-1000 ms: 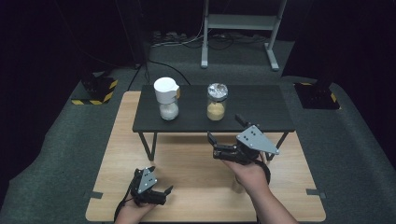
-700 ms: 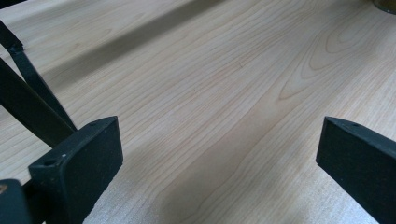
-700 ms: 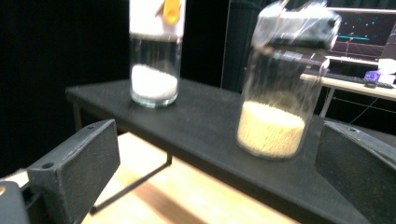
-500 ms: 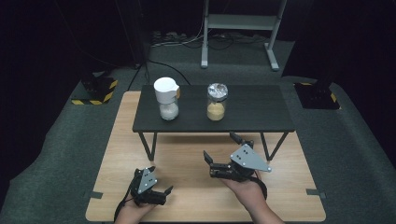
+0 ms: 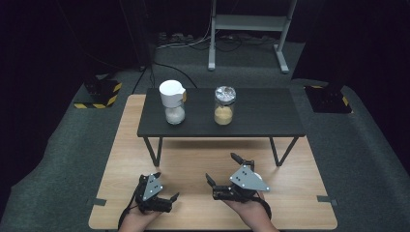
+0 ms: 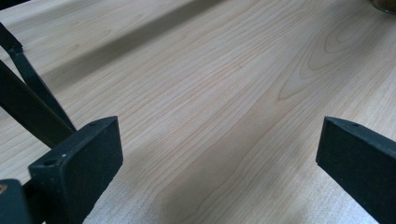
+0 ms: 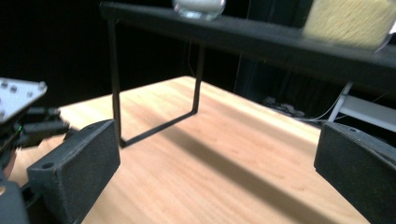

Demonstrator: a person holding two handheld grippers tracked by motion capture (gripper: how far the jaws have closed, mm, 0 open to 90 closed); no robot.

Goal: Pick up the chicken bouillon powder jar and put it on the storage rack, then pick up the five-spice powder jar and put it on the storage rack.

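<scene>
Both grippers are held low over the wooden tabletop in the bottom of the high view — the left gripper at lower left, the right gripper just right of centre. The jaws of each are spread wide apart, with nothing between them. On the black raised shelf well above them in the frame, a white-lidded jar stands left of a foil-capped jar — near each other, apart.

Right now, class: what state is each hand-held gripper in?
Left hand-held gripper: open, holding nothing, low over the wooden table.
Right hand-held gripper: open, holding nothing.
</scene>
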